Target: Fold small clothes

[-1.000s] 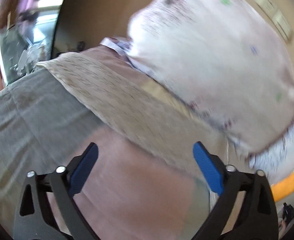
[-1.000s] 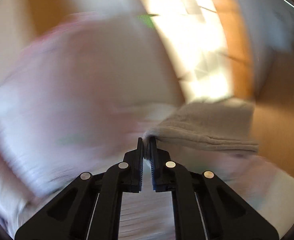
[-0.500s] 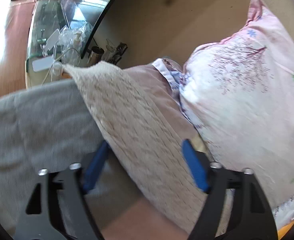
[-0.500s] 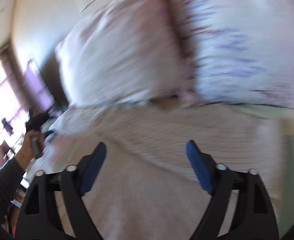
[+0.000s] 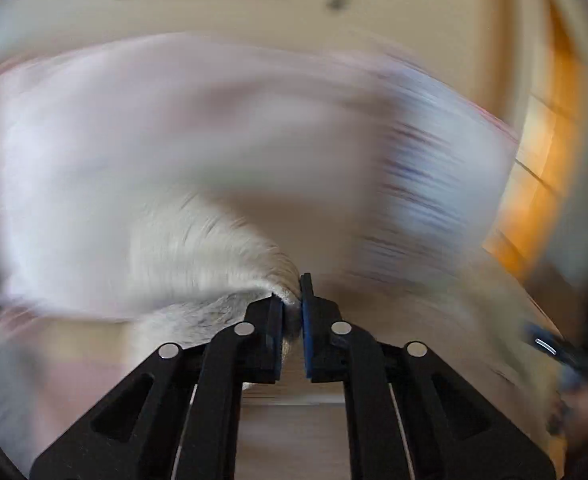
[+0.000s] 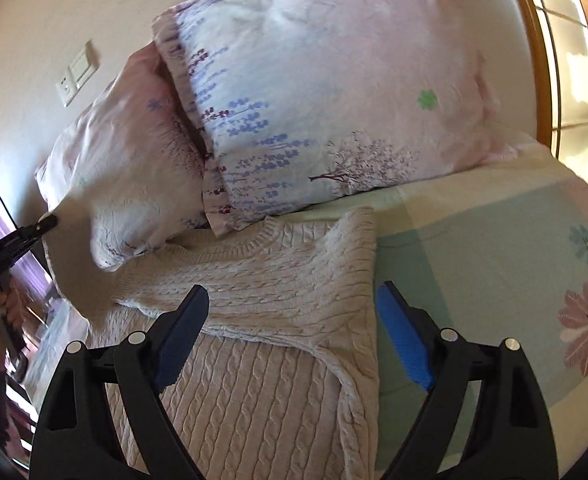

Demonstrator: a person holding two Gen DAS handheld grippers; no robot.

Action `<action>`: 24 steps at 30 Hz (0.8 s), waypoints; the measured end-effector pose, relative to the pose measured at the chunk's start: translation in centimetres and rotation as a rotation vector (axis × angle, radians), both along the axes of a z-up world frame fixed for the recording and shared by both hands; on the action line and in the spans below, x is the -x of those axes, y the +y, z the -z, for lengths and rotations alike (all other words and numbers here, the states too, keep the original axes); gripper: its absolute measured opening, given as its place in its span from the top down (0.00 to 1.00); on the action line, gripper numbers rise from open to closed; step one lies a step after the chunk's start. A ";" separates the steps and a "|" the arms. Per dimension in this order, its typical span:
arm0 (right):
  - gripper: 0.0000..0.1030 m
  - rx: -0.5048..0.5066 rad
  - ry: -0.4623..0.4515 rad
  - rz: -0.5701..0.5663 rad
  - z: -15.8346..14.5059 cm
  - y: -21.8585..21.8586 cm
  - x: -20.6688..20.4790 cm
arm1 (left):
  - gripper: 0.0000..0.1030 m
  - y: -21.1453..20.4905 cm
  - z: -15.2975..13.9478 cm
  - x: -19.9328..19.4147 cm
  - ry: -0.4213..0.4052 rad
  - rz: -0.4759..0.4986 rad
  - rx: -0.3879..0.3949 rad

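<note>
A cream cable-knit sweater (image 6: 254, 368) lies on the bed, one sleeve folded across its chest. My right gripper (image 6: 290, 332) is open and empty, hovering just above the sweater's right shoulder. My left gripper (image 5: 292, 308) is shut on a bunched edge of the sweater (image 5: 214, 264); that view is heavily motion-blurred. The left gripper also shows at the far left of the right wrist view (image 6: 48, 222), held in a hand, lifting the sweater's left edge.
Two floral pillows (image 6: 333, 100) lean on the wall behind the sweater. The bed sheet (image 6: 493, 260) with flower print spreads to the right. A wooden window frame (image 6: 541, 60) is at the far right, wall switches (image 6: 76, 74) at upper left.
My left gripper has closed on the sweater's edge and is moving fast. My right gripper let go of the sweater, opened, and now hovers over the folded sleeve.
</note>
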State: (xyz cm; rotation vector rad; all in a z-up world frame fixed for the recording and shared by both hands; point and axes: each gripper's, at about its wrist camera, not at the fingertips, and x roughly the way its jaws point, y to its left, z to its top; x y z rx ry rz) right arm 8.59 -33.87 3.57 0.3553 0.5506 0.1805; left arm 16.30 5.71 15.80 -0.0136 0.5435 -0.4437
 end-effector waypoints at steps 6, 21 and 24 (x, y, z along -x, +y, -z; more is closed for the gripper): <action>0.14 -0.042 0.097 0.010 0.5 -1.8 3.5 | 0.63 -8.6 5.5 1.4 0.240 0.240 -0.014; 0.56 -0.393 0.347 -0.137 7.8 -1.6 16.9 | 0.47 11.0 14.7 17.7 0.503 -0.109 0.225; 0.71 -0.474 0.368 -0.205 9.1 -0.1 18.1 | 0.59 10.5 15.3 20.0 0.543 -0.047 0.334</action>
